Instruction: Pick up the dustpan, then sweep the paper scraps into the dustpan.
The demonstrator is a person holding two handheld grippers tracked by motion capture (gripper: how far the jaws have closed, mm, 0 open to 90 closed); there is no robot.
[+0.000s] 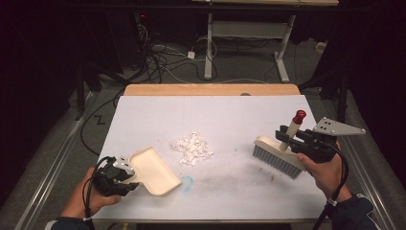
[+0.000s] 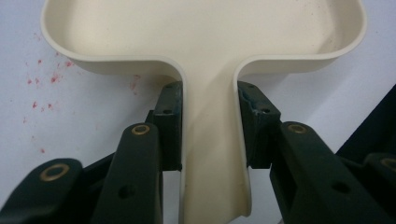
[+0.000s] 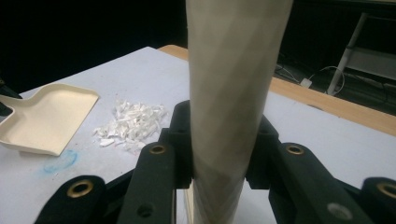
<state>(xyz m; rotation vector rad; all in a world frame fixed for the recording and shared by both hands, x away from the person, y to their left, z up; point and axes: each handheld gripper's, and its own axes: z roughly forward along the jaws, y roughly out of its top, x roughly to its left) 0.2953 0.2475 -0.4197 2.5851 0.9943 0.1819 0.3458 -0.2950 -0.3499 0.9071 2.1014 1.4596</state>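
A cream dustpan lies on the white table sheet at the front left, its mouth toward the middle. My left gripper is shut on the dustpan's handle, a pad pressed on each side. A pile of white scraps sits at the table's middle; the same scraps lie beyond the dustpan in the right gripper view. At the right, my right gripper is shut on the cream handle of a brush with grey bristles and a red tip, held upright just above the sheet.
A blue scribble and a grey smudge mark the sheet near the front. The table's wooden far edge borders a floor with cables and a desk frame. Red specks dot the sheet beside the dustpan.
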